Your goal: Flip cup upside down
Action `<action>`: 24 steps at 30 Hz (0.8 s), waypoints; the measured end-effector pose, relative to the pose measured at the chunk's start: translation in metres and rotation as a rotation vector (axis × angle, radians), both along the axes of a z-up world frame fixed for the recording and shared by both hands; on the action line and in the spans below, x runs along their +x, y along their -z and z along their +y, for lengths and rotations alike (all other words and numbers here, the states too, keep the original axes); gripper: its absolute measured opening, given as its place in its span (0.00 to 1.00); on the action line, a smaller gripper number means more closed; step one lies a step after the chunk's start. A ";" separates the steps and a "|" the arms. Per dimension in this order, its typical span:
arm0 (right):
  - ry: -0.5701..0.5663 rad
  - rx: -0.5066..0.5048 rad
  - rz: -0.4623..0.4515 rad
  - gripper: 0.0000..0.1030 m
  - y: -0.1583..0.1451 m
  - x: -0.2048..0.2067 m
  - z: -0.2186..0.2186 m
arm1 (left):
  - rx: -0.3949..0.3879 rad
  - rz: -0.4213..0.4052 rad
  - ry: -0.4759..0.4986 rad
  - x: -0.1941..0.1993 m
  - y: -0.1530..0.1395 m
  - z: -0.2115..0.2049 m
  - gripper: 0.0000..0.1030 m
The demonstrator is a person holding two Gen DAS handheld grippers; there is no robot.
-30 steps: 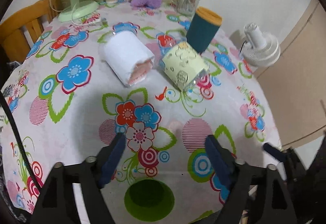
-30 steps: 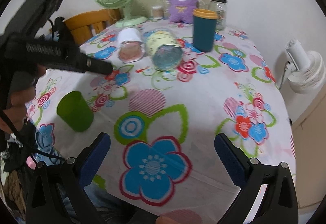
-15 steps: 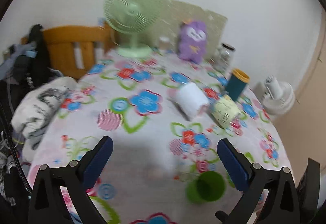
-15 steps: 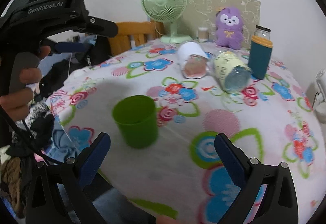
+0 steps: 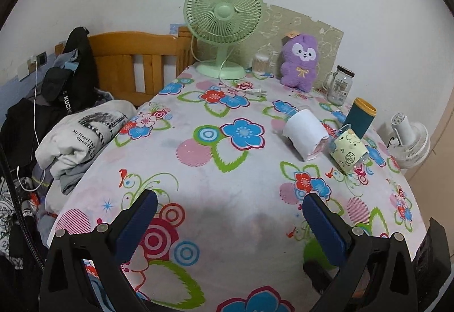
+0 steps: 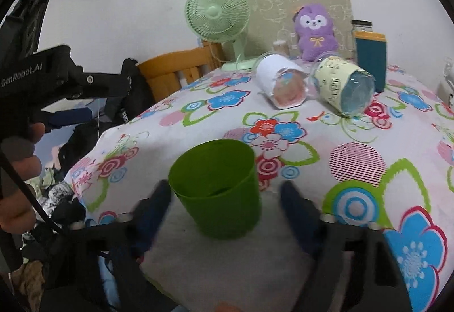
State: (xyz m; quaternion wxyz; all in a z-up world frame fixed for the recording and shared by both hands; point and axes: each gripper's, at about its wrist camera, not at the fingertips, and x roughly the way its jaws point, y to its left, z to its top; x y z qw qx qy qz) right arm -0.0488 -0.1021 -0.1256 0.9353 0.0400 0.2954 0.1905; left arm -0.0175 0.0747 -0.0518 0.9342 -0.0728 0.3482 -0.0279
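Only the right wrist view shows the green cup (image 6: 218, 187) between the right tool's (image 6: 227, 210) jaws.

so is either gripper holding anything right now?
No. Right gripper is open, fingers either side of the upright green plastic cup, apparently not touching. Left gripper open, empty.

"GenRobot.AI" stands on the left gripper (image 6: 61, 120) body; "KUCHE" (cut off) runs down a black bag strap (image 5: 69, 102).

The cup (image 6: 220, 188) is plain bright green, and the tablecloth (image 5: 241, 178) is white with blue, red and pink flowers and green outlines. The fan (image 5: 223, 17) is pale green, the plush toy (image 5: 301, 62) purple; the blurred right gripper (image 6: 225, 200) pads seem dark blue.
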 end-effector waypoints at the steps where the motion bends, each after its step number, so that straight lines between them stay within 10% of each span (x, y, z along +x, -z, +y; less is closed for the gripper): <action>1: -0.005 -0.014 -0.003 0.56 0.000 -0.001 0.002 | -0.006 0.000 -0.005 0.000 0.000 0.002 1.00; 12: -0.035 -0.195 0.045 0.55 -0.031 0.009 -0.011 | -0.033 0.019 0.014 0.008 0.000 0.001 1.00; 24: -0.334 -0.597 0.590 0.55 -0.054 0.055 -0.031 | 0.032 0.082 0.138 0.018 0.008 -0.031 1.00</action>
